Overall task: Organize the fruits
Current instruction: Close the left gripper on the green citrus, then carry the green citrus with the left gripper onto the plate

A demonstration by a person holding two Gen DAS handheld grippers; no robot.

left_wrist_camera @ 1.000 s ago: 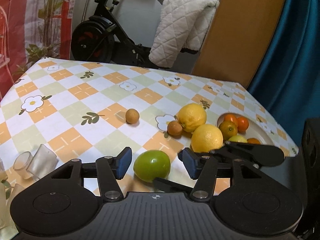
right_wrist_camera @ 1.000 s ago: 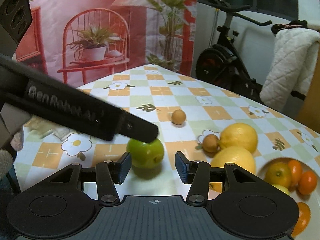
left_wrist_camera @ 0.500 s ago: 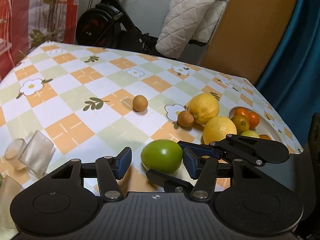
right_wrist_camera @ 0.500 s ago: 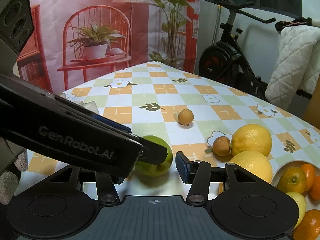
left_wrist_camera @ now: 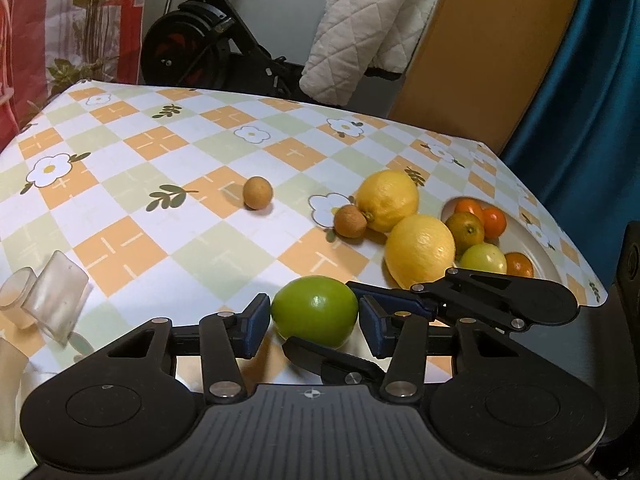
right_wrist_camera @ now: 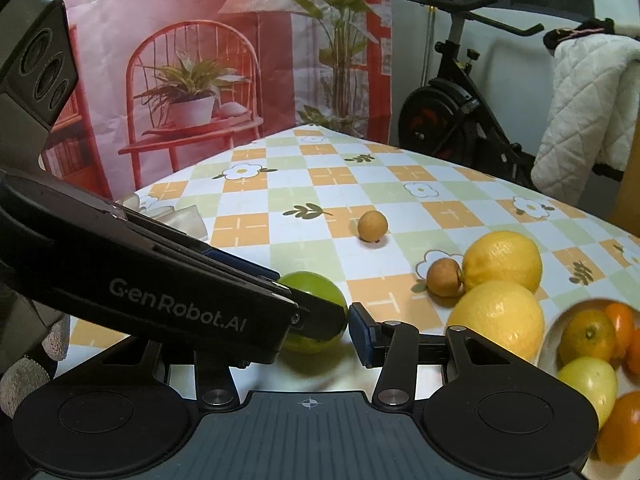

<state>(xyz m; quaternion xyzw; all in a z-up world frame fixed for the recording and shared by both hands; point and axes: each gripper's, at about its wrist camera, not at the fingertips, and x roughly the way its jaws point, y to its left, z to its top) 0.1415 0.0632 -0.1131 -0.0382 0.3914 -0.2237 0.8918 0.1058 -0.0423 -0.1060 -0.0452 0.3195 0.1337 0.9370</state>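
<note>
A green fruit (left_wrist_camera: 315, 309) lies on the checked tablecloth between the open fingers of my left gripper (left_wrist_camera: 310, 326). The pads stand close beside it without gripping. My right gripper (right_wrist_camera: 320, 330) is also open around the same green fruit (right_wrist_camera: 320, 292), and its fingers cross in front of the left one in the left wrist view. Two yellow lemons (left_wrist_camera: 387, 200) (left_wrist_camera: 420, 250) and two small brown fruits (left_wrist_camera: 258, 193) (left_wrist_camera: 350, 221) lie on the table. A white bowl (left_wrist_camera: 538, 254) at the right holds oranges and a pale green fruit.
Clear plastic pieces (left_wrist_camera: 52, 300) lie at the table's near left edge. The table's right edge drops off just past the bowl. An exercise bike (left_wrist_camera: 208, 46) and a quilted white cover (left_wrist_camera: 372, 28) stand beyond the far edge.
Both grippers have moved in closer around the green fruit, which now fills more of the gap between the left fingers. The left fingers have narrowed a little.
</note>
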